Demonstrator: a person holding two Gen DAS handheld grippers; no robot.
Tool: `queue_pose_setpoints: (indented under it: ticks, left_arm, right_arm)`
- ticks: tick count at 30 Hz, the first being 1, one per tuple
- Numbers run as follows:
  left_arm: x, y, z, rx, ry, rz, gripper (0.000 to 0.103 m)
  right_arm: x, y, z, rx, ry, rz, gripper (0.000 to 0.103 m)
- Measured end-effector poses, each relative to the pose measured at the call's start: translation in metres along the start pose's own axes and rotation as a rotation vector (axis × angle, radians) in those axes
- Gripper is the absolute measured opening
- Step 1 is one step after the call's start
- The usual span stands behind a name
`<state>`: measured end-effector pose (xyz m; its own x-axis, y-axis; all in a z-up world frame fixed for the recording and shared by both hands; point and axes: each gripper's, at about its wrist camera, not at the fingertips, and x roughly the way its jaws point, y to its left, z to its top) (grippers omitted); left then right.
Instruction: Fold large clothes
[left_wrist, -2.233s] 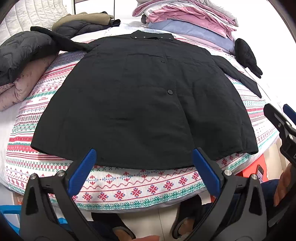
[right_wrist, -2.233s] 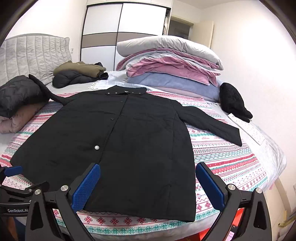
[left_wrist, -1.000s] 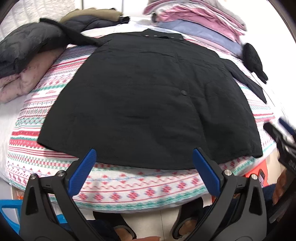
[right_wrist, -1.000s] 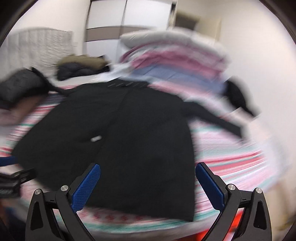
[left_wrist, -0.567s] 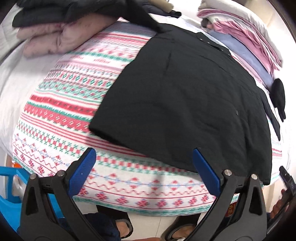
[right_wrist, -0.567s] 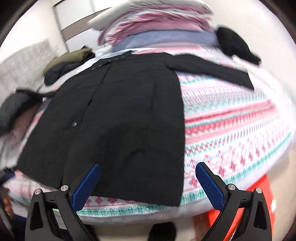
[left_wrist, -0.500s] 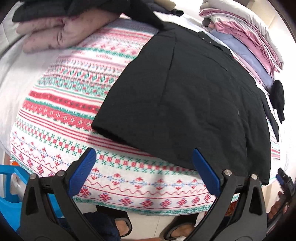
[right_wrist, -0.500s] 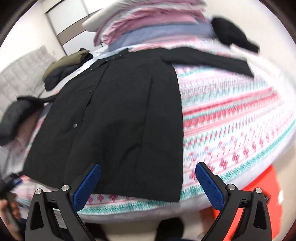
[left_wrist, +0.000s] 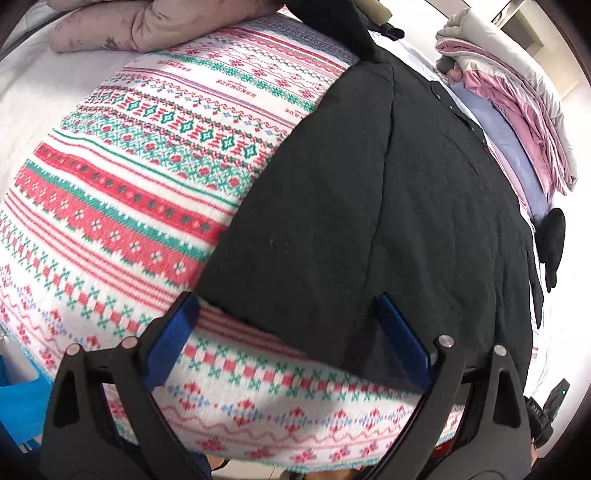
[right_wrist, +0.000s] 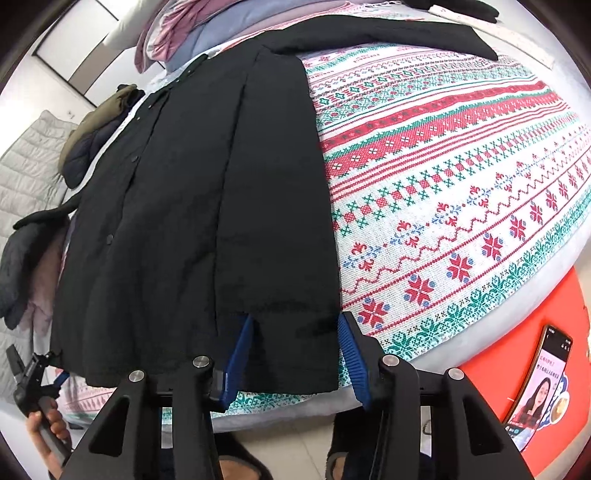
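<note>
Basically one black coat (left_wrist: 388, 206), laid flat and buttoned on the patterned blanket (left_wrist: 122, 177), collar at the far end, hem at the near edge. Two grippers, two blue-padded fingers each. Left gripper (left_wrist: 288, 332): fingers spread wide, straddling the coat's hem corner on its side; the corner lies between the pads (left_wrist: 173, 332), and contact can't be confirmed. Right gripper (right_wrist: 295, 354): fingers open, narrower gap, set around the opposite hem corner; the cloth sits between the two pads (right_wrist: 240, 354), not visibly pinched. One sleeve (right_wrist: 388, 33) stretches out far ahead and to the right of the right fingers.

Other counts: one stack of folded quilts (left_wrist: 517, 103), pink, blue and grey, far ahead past the collar. One small black garment (left_wrist: 554, 236) right of the left fingers. One pile of padded jackets (right_wrist: 29, 266) to the left of the right fingers, one olive and navy bundle (right_wrist: 99, 133) further off. One phone (right_wrist: 539, 380), screen lit, on a red box (right_wrist: 517, 332) below right.

Surface: bed with red, green and white knit-pattern blanket. Room: quilted grey headboard (right_wrist: 22, 173), white wardrobe (right_wrist: 74, 51), tiled floor.
</note>
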<state>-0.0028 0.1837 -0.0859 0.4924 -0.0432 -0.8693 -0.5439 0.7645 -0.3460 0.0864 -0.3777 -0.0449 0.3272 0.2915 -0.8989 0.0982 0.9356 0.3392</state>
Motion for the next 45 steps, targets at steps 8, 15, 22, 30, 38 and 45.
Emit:
queue_pose_setpoints:
  ticks: [8, 15, 22, 30, 38, 45]
  left_arm:
    - [-0.012, -0.015, 0.005, 0.102, -0.114, 0.001, 0.011]
    - [-0.058, -0.028, -0.015, 0.152, -0.191, -0.033, 0.006]
    - [-0.049, -0.017, -0.021, 0.138, -0.147, 0.008, 0.006]
    - [-0.026, -0.021, -0.022, 0.221, -0.080, 0.057, 0.035]
    - [-0.004, -0.008, -0.013, 0.111, -0.032, -0.029, 0.030]
    - [-0.031, -0.023, -0.022, 0.137, -0.120, -0.016, 0.007]
  right_arm:
    - [-0.028, 0.006, -0.009, -0.111, -0.179, -0.087, 0.005]
    - [-0.081, -0.014, -0.013, -0.072, -0.410, -0.173, 0.005]
    - [-0.077, -0.004, -0.016, -0.076, -0.405, -0.220, 0.005]
    - [-0.064, 0.004, -0.011, -0.117, -0.361, -0.178, 0.009]
    - [-0.025, -0.038, 0.003, 0.082, -0.163, 0.003, 0.027]
    - [-0.048, -0.034, -0.002, -0.006, -0.304, -0.171, 0.004]
